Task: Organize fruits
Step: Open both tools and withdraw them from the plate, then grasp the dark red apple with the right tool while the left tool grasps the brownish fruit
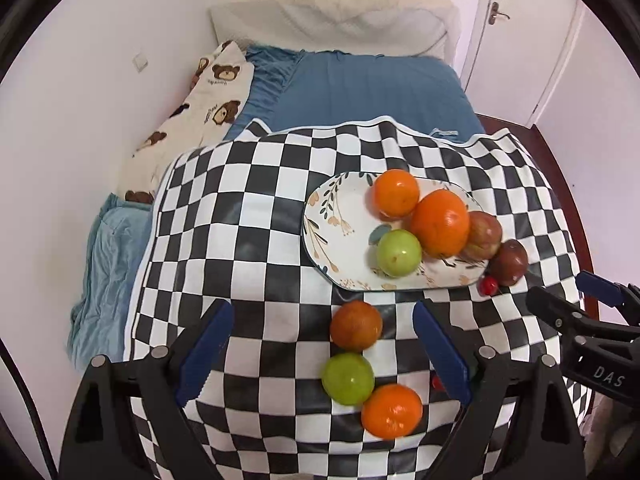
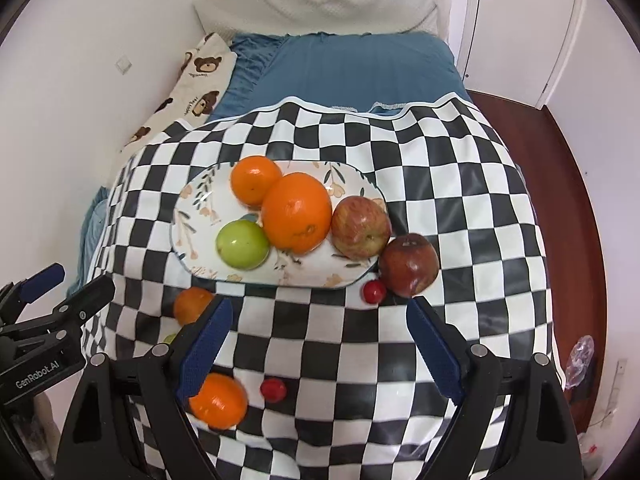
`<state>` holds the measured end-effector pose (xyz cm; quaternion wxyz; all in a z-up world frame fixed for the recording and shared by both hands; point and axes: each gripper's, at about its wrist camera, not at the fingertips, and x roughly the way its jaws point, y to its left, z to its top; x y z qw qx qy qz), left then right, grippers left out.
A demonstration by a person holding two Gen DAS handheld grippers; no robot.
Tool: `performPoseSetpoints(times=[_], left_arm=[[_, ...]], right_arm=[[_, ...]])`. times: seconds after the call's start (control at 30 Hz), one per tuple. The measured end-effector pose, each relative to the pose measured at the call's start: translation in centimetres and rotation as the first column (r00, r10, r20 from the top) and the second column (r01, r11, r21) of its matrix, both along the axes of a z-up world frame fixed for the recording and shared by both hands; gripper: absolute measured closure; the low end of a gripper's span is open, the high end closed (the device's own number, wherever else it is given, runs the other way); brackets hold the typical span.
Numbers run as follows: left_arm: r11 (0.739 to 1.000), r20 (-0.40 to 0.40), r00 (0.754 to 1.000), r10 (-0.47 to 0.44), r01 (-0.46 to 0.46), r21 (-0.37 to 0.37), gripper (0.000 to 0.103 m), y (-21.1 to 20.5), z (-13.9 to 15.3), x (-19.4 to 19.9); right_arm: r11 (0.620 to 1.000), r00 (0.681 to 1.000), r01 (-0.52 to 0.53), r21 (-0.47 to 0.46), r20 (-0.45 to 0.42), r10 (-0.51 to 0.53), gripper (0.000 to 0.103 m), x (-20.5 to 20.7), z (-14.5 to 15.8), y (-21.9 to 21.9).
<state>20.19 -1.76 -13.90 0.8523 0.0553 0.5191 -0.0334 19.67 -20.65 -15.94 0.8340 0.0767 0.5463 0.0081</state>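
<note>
Still loose on the checkered cloth [image 1: 260,240], at 6 o'clock from the floral plate [image 1: 332,216]: a dull orange [image 1: 355,325], a green apple [image 1: 348,378] and a bright orange [image 1: 392,411], in a touching line between the left gripper [image 1: 324,344] blades. Probably firm, round, smooth-skinned and fairly light – apt to roll on soft, rumpled bedding, so best pinched across the widest middle, squarely. Already on the glossy ceramic plate: two oranges, a green apple and a mottled red apple [image 2: 361,227] at its 3 o'clock rim. Just off the rim at 4 o'clock, a dark, bruised-looking apple [image 2: 409,265] and a small red fruit [image 2: 374,291]; another small red one [image 2: 273,389] lies nearer. Left jaws spread wide, gripping nothing. Right gripper [image 2: 320,344] likewise wide apart and empty – hovering at 6 o'clock from the plate.
</note>
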Motion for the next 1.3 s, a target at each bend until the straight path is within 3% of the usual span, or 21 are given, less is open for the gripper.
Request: performPoseSetpoints(times=[0.47, 0.63, 0.67, 0.83, 1.0, 1.3], left_arm=[[0.998, 0.040, 0.999, 0.026, -0.024, -0.053, 0.011, 0.8, 2.8, -2.8], [0.997, 0.033, 0.999, 0.035, -0.033, -0.068, 0.008, 0.6, 2.5, -1.9], [0.997, 0.027, 0.999, 0.034, -0.032, -0.068, 0.000, 0.6, 2.2, -1.5], [0.994, -0.054, 0.997, 0.051, -0.055, -0.091, 0.000, 0.8, -0.8, 0.9], [0.993, -0.140, 0.988, 0.059, -0.073, -0.095, 0.000, 0.6, -4.2, 2.8], [0.992, -0.258, 0.963, 0.078, -0.102, -0.080, 0.000, 0.0, -9.4, 5.2]], right_arm=[[1.000, 0.996, -0.021, -0.002, 0.088, 0.021, 0.012, -4.8, 3.9, 1.7], [0.997, 0.998, 0.010, 0.078, 0.068, -0.015, 0.012, -4.6, 3.8, 0.6], [0.995, 0.998, 0.021, 0.096, 0.057, -0.026, 0.012, -4.4, 3.5, 0.2], [0.972, 0.991, 0.135, 0.192, -0.036, -0.131, 0.012, -3.1, 0.6, -3.6], [0.941, 0.968, 0.249, 0.228, -0.099, -0.232, 0.012, -1.9, -2.3, -7.9], [0.827, 0.900, 0.428, 0.365, -0.253, -0.354, 0.012, 2.5, -10.7, -14.3]])
